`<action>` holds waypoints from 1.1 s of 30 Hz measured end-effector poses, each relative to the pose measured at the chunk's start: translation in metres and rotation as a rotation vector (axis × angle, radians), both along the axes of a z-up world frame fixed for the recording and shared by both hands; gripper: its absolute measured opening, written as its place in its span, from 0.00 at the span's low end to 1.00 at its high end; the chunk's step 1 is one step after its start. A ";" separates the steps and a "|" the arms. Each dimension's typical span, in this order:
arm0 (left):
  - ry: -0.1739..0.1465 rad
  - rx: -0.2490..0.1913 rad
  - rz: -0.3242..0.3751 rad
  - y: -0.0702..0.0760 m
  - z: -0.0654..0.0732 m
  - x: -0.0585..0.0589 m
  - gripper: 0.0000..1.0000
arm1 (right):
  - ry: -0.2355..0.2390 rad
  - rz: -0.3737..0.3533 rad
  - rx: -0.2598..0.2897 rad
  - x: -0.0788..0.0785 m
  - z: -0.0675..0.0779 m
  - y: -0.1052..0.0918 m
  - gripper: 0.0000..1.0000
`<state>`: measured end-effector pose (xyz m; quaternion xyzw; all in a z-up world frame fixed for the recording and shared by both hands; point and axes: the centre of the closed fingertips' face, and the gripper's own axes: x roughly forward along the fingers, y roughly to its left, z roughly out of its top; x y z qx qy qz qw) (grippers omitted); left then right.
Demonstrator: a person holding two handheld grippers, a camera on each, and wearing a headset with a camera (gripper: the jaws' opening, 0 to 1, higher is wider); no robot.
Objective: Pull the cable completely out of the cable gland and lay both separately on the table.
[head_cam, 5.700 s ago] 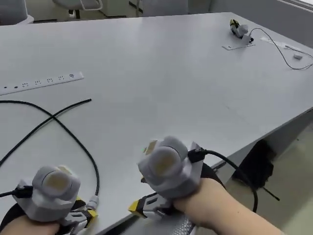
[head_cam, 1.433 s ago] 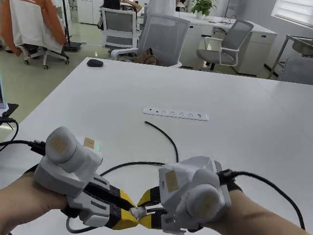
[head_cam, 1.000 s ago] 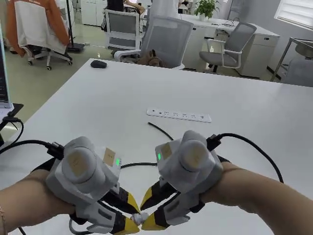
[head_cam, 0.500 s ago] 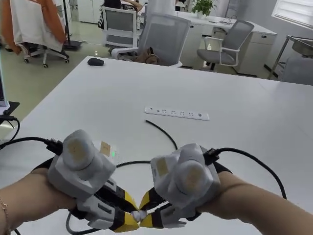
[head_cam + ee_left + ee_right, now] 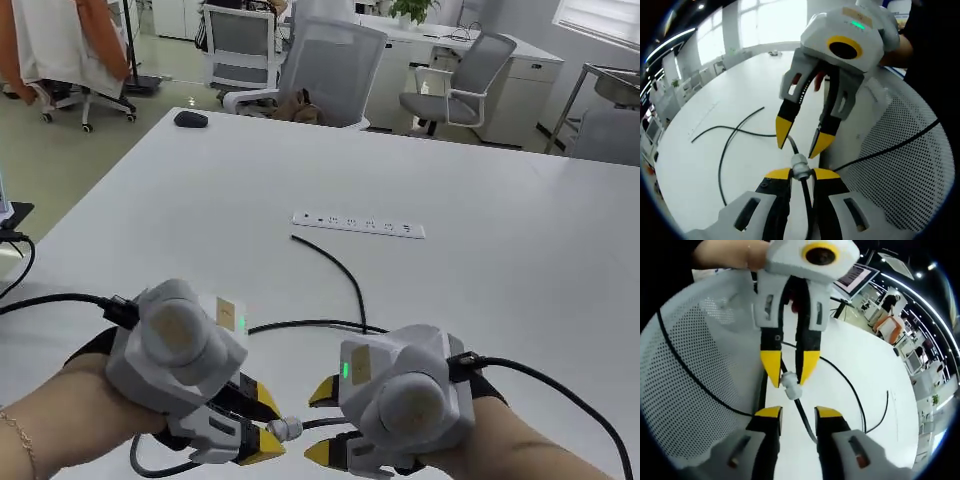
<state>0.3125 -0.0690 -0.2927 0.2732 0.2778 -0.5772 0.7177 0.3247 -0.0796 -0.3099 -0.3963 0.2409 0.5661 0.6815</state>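
A small white cable gland (image 5: 285,429) sits on a thin black cable (image 5: 350,290) that loops over the white table (image 5: 480,200). My left gripper (image 5: 268,425) is shut on the gland (image 5: 800,167), and the cable runs back between its jaws. In the right gripper view the gland (image 5: 790,386) pokes out past the left gripper's (image 5: 790,372) yellow tips. My right gripper (image 5: 315,425) faces it tip to tip and stands open. The cable (image 5: 806,422) passes loosely between the jaws of the right gripper (image 5: 799,412), just short of the gland. The right gripper (image 5: 799,142) comes in from above in the left gripper view.
A white power strip (image 5: 358,224) lies mid-table beyond the cable's free end. A dark mouse (image 5: 190,120) sits at the far left corner. Office chairs (image 5: 330,70) stand behind the table. A mesh chair back (image 5: 900,165) is close under the grippers at the table's near edge.
The right gripper has drawn back a little from the gland and its jaws now stand apart. The left gripper keeps its hold. The head camera shifted slightly.
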 end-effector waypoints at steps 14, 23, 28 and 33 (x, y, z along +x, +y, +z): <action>-0.030 0.003 -0.023 -0.015 -0.012 -0.001 0.17 | -0.046 -0.009 -0.030 0.005 -0.016 -0.006 0.07; -0.046 0.027 0.035 -0.002 -0.017 0.007 0.17 | -0.037 -0.110 -0.054 0.022 -0.021 -0.025 0.05; -0.056 0.064 0.048 0.004 -0.022 0.010 0.17 | -0.027 -0.184 -0.087 0.029 -0.025 -0.039 0.06; -0.054 0.062 0.057 0.005 -0.022 0.011 0.17 | -0.015 -0.240 -0.111 0.033 -0.027 -0.051 0.06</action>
